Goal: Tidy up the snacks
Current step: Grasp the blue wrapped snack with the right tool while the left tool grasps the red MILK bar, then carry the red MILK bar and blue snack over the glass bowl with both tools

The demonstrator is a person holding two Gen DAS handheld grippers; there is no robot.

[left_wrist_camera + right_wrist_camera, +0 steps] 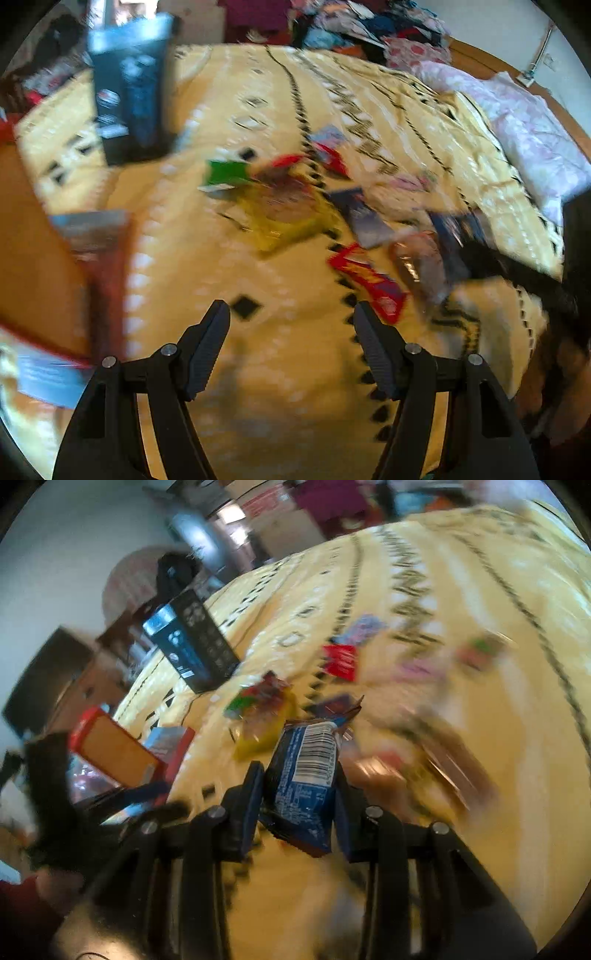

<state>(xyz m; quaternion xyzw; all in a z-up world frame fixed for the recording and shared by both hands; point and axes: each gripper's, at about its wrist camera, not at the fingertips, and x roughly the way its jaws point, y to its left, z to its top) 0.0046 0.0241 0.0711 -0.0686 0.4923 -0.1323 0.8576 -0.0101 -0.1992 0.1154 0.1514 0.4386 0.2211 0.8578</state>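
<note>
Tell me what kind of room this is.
Most likely a bedroom. The snacks lie on a bed with a yellow patterned blanket, a pink pillow sits at its far corner, and clothes are heaped along the far edge.

A bed covered by a yellow patterned blanket (280, 347) fills the room, with a pale pink pillow (532, 140) near its wooden headboard (480, 59). A heap of clothes (369, 26) lies beyond, against white walls (62, 546).
</note>
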